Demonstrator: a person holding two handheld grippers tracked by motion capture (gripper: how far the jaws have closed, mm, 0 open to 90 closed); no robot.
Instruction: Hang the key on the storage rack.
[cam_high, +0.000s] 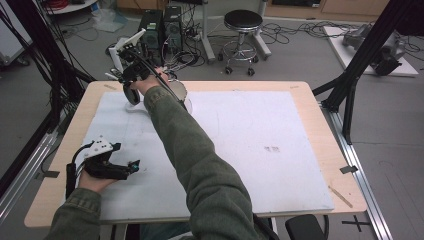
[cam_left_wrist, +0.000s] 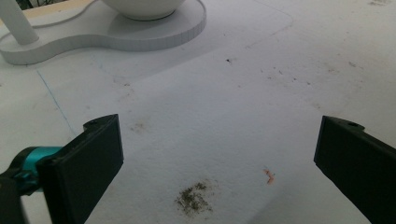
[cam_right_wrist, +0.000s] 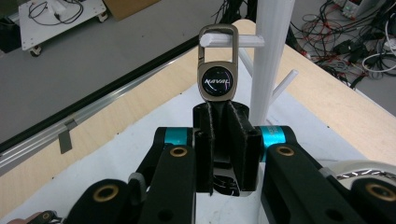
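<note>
Pinching the lower end of a bronze carabiner keychain, the right tool sits at the centre of the right gripper view with its black jaws pressed close together on it. The keychain's loop hangs over a white peg that juts from the white stand, whose post rises in the upper middle of that frame; a round black badge on the keychain reads "NAVAL". In the high view the right tool is in the upper left of the frame, by the far left corner of the worktop, with the person's green sleeve stretching up to it from the bottom centre.

The left tool rests at the lower left of the high view on the white sheet that covers the worktop. In the left gripper view its jaws stand spread wide at the bottom corners with nothing between them; the stand's flat base and a white bowl on it lie at the top left of that frame
</note>
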